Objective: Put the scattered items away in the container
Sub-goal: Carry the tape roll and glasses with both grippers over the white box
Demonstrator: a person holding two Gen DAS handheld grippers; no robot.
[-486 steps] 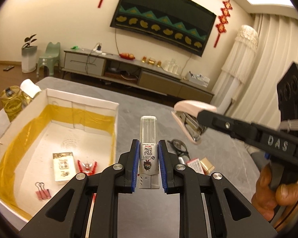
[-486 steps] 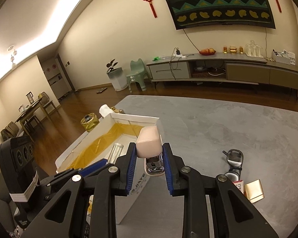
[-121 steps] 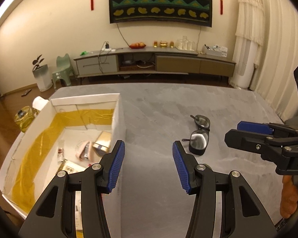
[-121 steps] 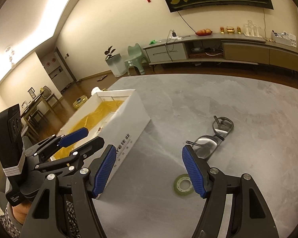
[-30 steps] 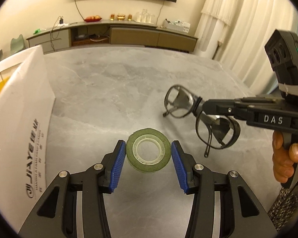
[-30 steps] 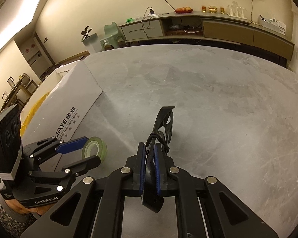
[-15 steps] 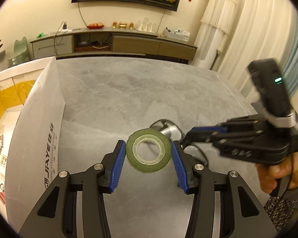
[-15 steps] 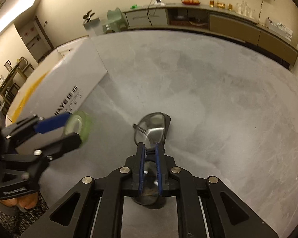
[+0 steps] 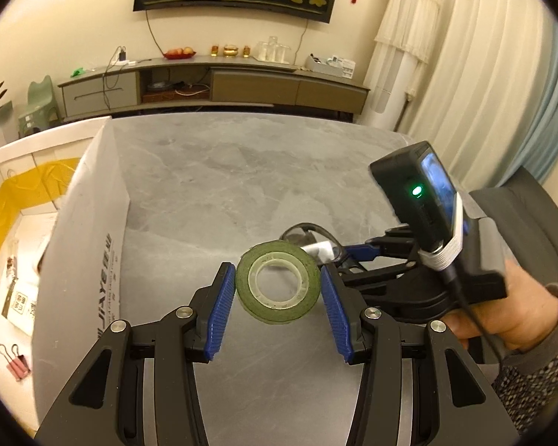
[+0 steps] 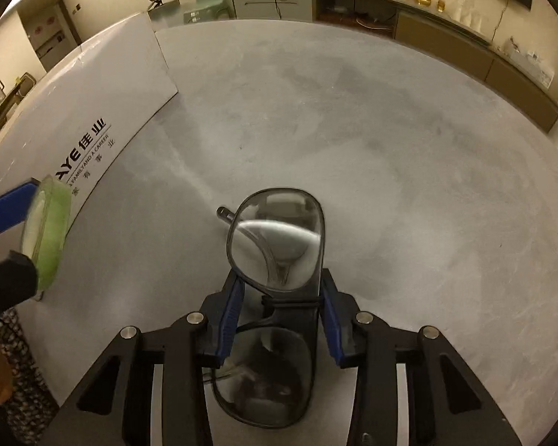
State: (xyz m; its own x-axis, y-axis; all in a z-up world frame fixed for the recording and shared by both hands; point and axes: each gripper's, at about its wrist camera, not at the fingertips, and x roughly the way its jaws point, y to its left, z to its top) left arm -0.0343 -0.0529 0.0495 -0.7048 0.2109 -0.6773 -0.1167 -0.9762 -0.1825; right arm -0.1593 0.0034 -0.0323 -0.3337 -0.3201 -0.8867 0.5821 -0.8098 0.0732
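My left gripper [image 9: 278, 288] is shut on a green tape roll [image 9: 278, 288] and holds it above the grey table, just right of the white box [image 9: 80, 245]. The roll also shows in the right wrist view [image 10: 46, 234]. My right gripper [image 10: 279, 297] has opened; the dark-framed glasses [image 10: 275, 238] lie flat on the table between its blue pads [image 10: 228, 316] without being squeezed. The glasses show behind the roll in the left wrist view [image 9: 305, 232].
The white box, lined with yellow tape, holds a pink binder clip [image 9: 15, 362], a card [image 9: 18, 303] and other small items. Its printed side wall [image 10: 89, 111] stands left of the glasses. A TV cabinet [image 9: 212, 89] stands beyond the table.
My right gripper's jaws have spread apart and let go of the glasses, which now rest on the table. My left gripper has lifted the tape roll and shifted slightly toward the box.
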